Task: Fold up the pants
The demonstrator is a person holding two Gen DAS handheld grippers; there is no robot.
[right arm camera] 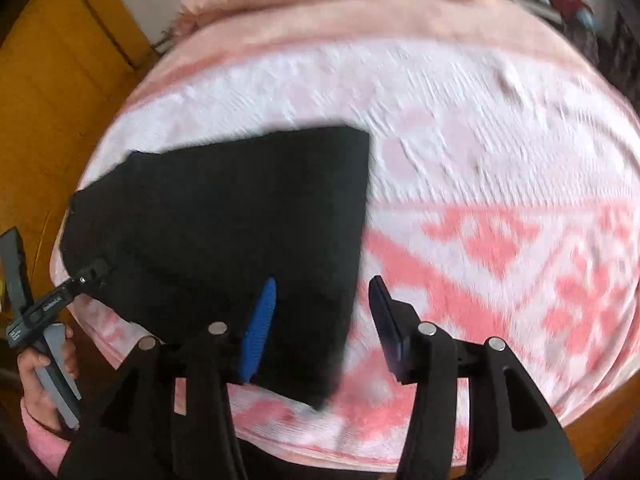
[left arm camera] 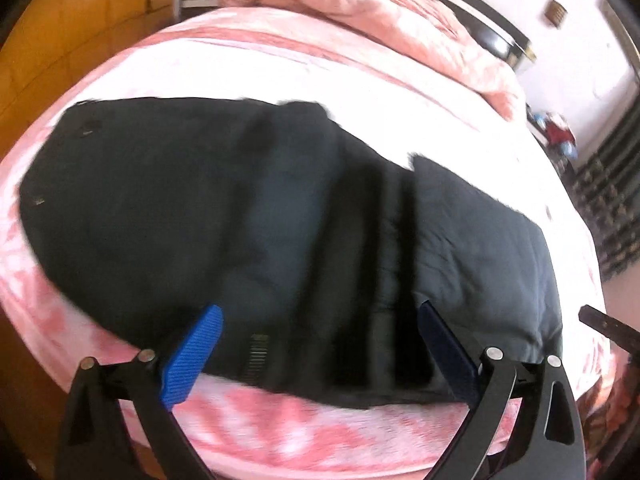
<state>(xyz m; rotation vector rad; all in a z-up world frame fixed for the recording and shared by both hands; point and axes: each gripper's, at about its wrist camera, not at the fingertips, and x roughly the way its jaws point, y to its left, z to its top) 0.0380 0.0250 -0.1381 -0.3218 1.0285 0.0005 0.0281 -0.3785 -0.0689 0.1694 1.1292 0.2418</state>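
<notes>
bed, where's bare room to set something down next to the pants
Right of the pants, the patterned sheet lies bare out to the bed's edge. A second bare strip runs between the pants' far edge and the heaped pink blanket. The near left corner is crowded: the left gripper works there.

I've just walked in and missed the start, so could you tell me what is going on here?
A person with a handheld gripper in each hand is folding dark pants on a bed with a pink and white blanket. The pants lie flat on the blanket. The left gripper and right gripper both hover over the near edge, jaws open, holding nothing.
</notes>
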